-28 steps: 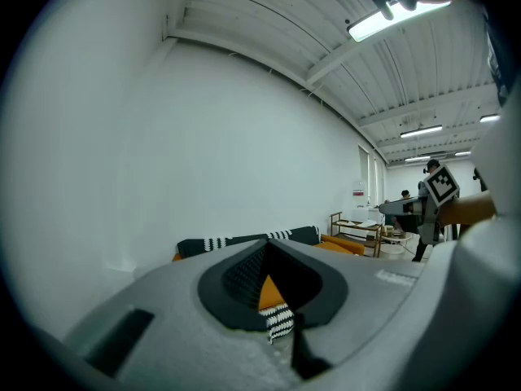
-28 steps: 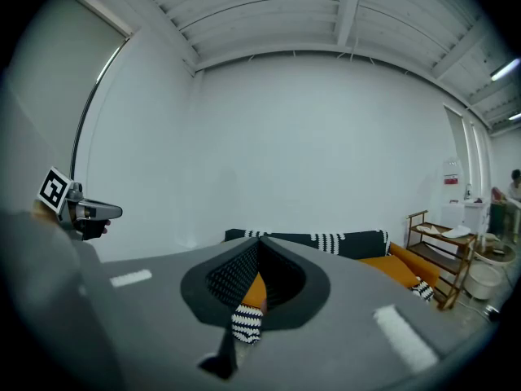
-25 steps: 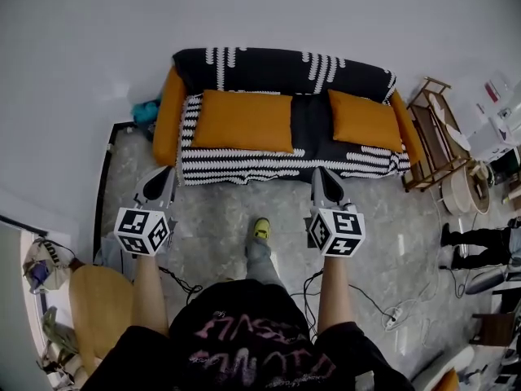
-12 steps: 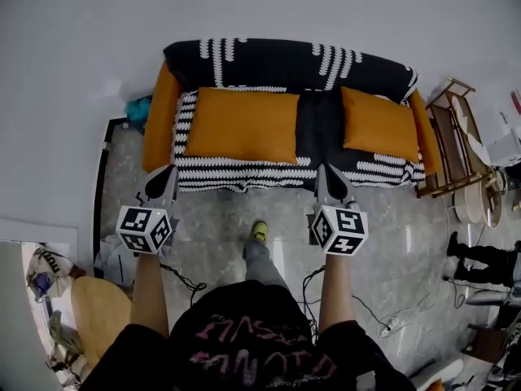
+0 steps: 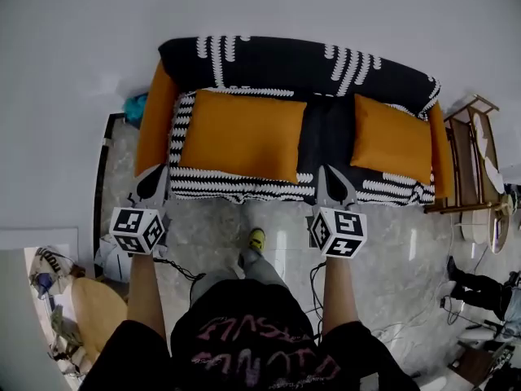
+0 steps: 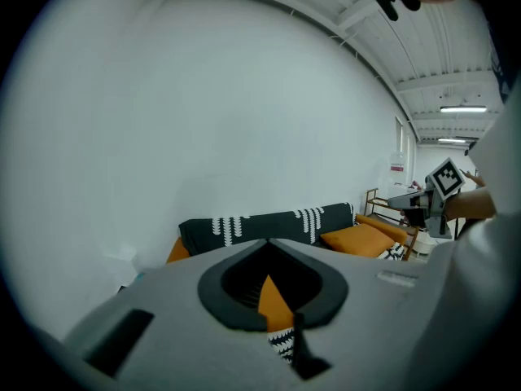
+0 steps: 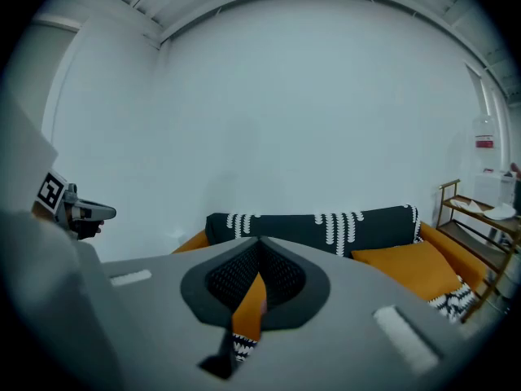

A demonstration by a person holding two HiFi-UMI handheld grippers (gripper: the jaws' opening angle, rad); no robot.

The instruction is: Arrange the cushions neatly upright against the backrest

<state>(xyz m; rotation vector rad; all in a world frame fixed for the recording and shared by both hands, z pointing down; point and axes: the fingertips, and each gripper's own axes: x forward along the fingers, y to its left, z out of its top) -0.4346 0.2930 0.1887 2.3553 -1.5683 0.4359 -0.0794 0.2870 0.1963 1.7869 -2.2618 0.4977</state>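
Two orange cushions lie flat on the seat of one sofa [image 5: 244, 187] draped in a black-and-white throw. The larger cushion [image 5: 240, 135] is at 11 o'clock in the head view and the smaller cushion [image 5: 391, 139] at 2 o'clock, well apart, with dark seat between them. Neither stands against the backrest [image 5: 277, 62]. Two orange armrests close off the ends, one at 10 o'clock [image 5: 155, 116] and one at 3 o'clock [image 5: 440, 149].

There are two tongs. The left tongs [image 5: 153, 187] and right tongs [image 5: 332, 184] are both clenched on nothing, and their tips hang over the floor just before the sofa's front edge.

Only the head view shows both cushions whole, plus one yellow shoe [image 5: 256, 239] at 6 o'clock. The left gripper view alone shows ceiling lights [image 6: 462, 109] at 2 o'clock. It also catches the right tongs' marker cube at 3 o'clock. The right gripper view shows a wooden rack [image 7: 472, 210] at 3 o'clock and the left tongs at 9 o'clock.
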